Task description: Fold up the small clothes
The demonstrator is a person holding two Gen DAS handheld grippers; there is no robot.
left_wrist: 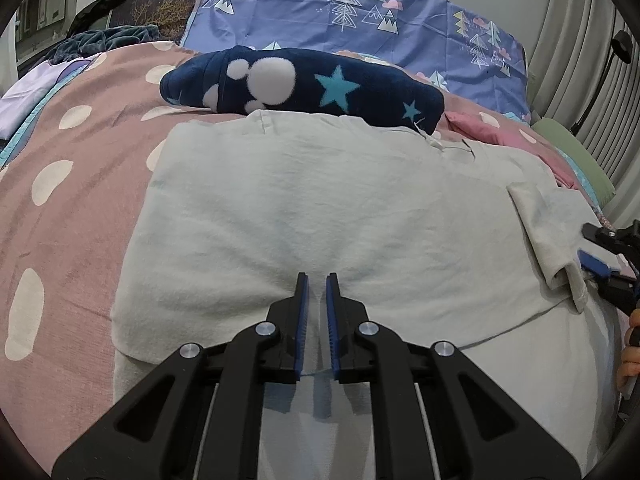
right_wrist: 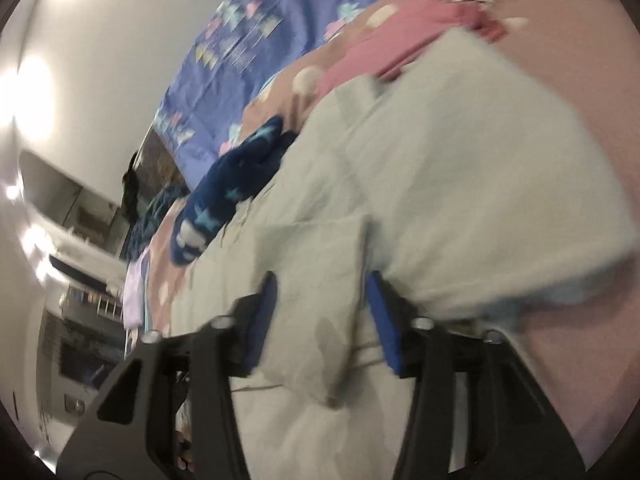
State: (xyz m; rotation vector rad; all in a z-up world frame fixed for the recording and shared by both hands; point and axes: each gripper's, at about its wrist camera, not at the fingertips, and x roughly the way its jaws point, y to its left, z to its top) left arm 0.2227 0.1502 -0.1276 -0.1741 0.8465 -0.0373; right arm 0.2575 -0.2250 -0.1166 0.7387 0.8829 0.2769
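A pale grey-green garment [left_wrist: 320,200] lies spread flat on the bed, with one sleeve [left_wrist: 552,240] folded in at the right. My left gripper [left_wrist: 316,278] is at the garment's near hem. Its jaws are nearly together, with the fabric pinched between the blue pads. My right gripper [left_wrist: 596,256] shows at the right edge, beside the folded sleeve. In the blurred right wrist view the right gripper [right_wrist: 322,280] stands with its jaws apart, and a raised fold of the same garment [right_wrist: 440,160] lies between the fingers.
A folded navy fleece with stars and white spots [left_wrist: 304,84] lies just beyond the garment. A pink garment [left_wrist: 480,128] sits at the far right. The pink dotted bedspread [left_wrist: 60,200] spreads to the left, with blue tree-print bedding [left_wrist: 360,12] behind. A person's hand [left_wrist: 628,360] is at the right edge.
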